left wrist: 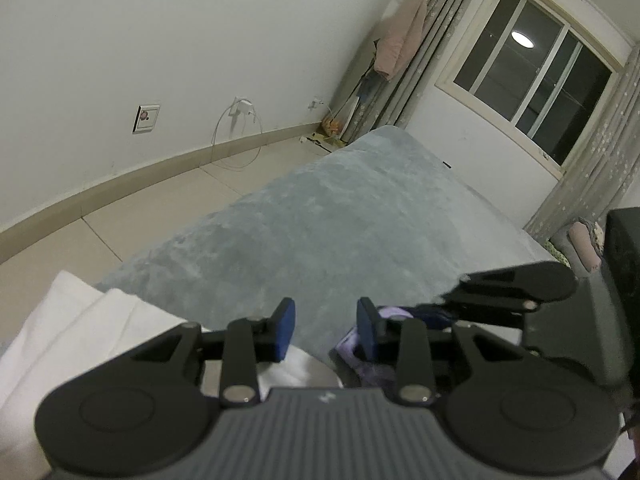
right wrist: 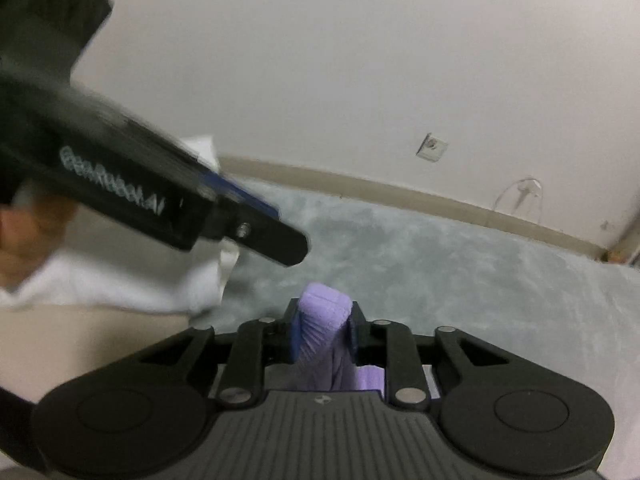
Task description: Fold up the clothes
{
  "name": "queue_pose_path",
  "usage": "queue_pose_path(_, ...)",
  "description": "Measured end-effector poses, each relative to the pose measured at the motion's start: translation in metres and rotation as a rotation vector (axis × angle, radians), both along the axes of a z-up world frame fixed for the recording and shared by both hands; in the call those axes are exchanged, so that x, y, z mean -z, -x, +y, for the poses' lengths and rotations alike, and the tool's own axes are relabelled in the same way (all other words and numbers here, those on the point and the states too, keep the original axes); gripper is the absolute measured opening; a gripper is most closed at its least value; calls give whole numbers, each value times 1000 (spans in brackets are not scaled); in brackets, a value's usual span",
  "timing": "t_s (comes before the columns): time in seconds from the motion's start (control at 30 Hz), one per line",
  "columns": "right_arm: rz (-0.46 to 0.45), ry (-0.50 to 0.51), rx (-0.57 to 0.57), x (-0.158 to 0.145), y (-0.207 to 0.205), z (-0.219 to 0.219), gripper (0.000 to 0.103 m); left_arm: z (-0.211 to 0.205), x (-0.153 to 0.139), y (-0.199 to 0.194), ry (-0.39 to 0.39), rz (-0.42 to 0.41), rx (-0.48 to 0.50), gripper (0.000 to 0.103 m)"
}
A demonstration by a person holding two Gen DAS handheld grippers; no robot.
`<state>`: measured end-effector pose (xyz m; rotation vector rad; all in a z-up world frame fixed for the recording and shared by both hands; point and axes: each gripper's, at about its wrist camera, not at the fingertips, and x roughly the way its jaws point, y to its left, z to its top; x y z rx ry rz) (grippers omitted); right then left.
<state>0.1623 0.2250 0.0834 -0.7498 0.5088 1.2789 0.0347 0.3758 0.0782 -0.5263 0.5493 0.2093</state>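
Right claw [right wrist: 323, 330]: closed on a bunched fold of the lilac garment [right wrist: 322, 316] — soft, light, limp; best gripped at hems. Left claw [left wrist: 326, 330]: part-open, empty, over the grey-blanketed bed [left wrist: 340, 220] beyond.

Left hand-held gripper [left wrist: 326, 330]: it is pointed forward and tipped down a little.
Left jaws: they are kept a small way apart, and nothing is pressed between the blue pads [left wrist: 285, 330].
Right hand-held gripper [right wrist: 324, 330]: it is tipped down more steeply and is seen close to the left one, on its right side.
Right jaws: they are closed on a fold of purple cloth [right wrist: 324, 316], which is squeezed by both blue pads.
Person's hand: a blurred bit is seen behind the left hand-held gripper in the right wrist view.
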Motion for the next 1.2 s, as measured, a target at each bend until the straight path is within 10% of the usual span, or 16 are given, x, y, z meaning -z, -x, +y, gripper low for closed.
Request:
queue_pose_path(0.77,85,249,-210,30,-6,50,39,4,3,0,17,3,4,31)
queue_pose_path(0.93,66,278,-228,39,-7,45,11,3,4,-2,16,5,14,31)
queue_pose_path(1.2,-47,117,-110,27,-9,20,7,1,4,-2,7,8,0,32)
